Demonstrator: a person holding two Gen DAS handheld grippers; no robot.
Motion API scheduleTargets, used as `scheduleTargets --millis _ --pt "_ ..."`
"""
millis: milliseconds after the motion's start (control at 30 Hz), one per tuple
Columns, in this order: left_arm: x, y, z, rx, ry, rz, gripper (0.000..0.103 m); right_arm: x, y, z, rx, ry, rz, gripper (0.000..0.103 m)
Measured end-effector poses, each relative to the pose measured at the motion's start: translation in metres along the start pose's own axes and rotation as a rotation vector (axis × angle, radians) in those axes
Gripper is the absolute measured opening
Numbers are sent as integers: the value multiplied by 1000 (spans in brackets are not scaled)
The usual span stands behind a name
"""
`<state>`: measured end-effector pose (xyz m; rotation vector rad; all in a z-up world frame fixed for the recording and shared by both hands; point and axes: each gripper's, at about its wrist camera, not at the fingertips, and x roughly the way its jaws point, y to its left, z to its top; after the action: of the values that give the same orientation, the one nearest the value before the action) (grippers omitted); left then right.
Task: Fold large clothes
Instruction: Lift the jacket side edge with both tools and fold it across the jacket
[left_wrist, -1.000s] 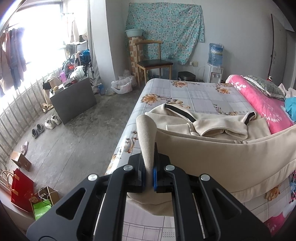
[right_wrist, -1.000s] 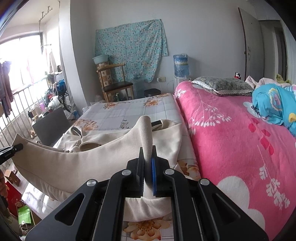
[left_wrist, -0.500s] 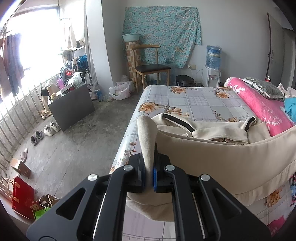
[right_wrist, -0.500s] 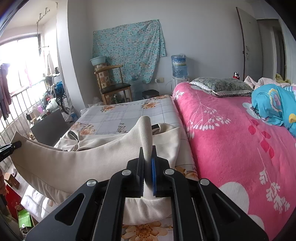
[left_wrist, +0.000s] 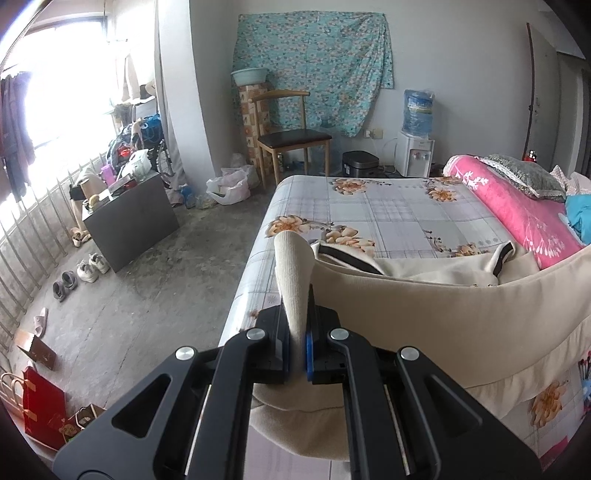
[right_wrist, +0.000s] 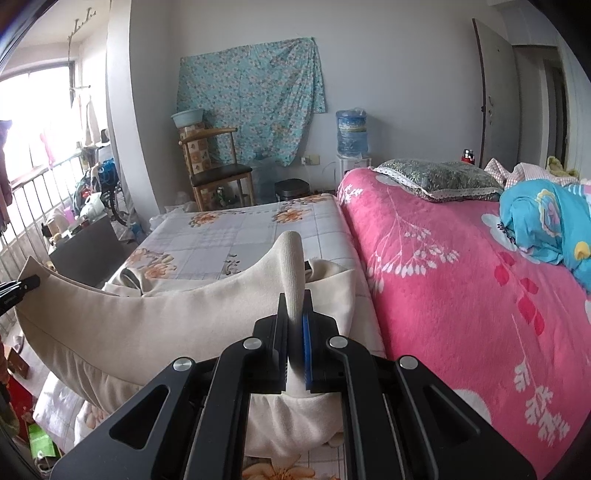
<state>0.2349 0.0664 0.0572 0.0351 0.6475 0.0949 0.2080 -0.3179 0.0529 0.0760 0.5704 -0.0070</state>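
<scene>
A large beige garment with black trim (left_wrist: 424, 317) lies on the flowered bed sheet (left_wrist: 388, 210), its near hem lifted off the bed. My left gripper (left_wrist: 298, 332) is shut on the hem's left corner. My right gripper (right_wrist: 295, 332) is shut on the hem's right corner of the same garment (right_wrist: 166, 325). The hem stretches in a curved band between them. The left gripper's tip (right_wrist: 22, 286) shows at the far left of the right wrist view. The rest of the garment lies bunched on the sheet beyond the band.
A pink blanket (right_wrist: 461, 295) with a pillow (right_wrist: 436, 177) and a blue bundle (right_wrist: 546, 218) covers the bed's right side. Left of the bed are bare floor, a dark cabinet (left_wrist: 133, 218), shoes (left_wrist: 77, 277) and bags (left_wrist: 40, 406). A chair (left_wrist: 291, 136) and a water dispenser (left_wrist: 415, 147) stand at the wall.
Both grippers have drawn back and up with the hem. More sheet shows beyond the garment, and the hem band hangs higher and tauter.
</scene>
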Motion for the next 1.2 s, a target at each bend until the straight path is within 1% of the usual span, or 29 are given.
scheduleTargets --millis 300,467,633,767,867,967,1133,1200 --pt "35 7 20 -3 4 -74 6 32 9 25 -35 58 -49 6" --pt "58 12 26 -2 20 -121 6 51 14 35 -39 98 -54 6" --pt "74 12 31 31 20 -150 6 69 19 42 -49 140 -66 6" --pt "87 11 28 56 38 -166 6 88 21 44 -56 183 -59 6" --pt "103 12 26 49 73 -173 6 111 20 41 -67 234 -56 6" --pt "122 12 23 47 126 -183 6 134 15 35 -55 298 -27 6" --pt "167 14 13 35 269 -214 6 176 2 17 -17 433 23 6" --pt "181 15 8 36 310 -218 6 189 -7 10 22 486 53 7"
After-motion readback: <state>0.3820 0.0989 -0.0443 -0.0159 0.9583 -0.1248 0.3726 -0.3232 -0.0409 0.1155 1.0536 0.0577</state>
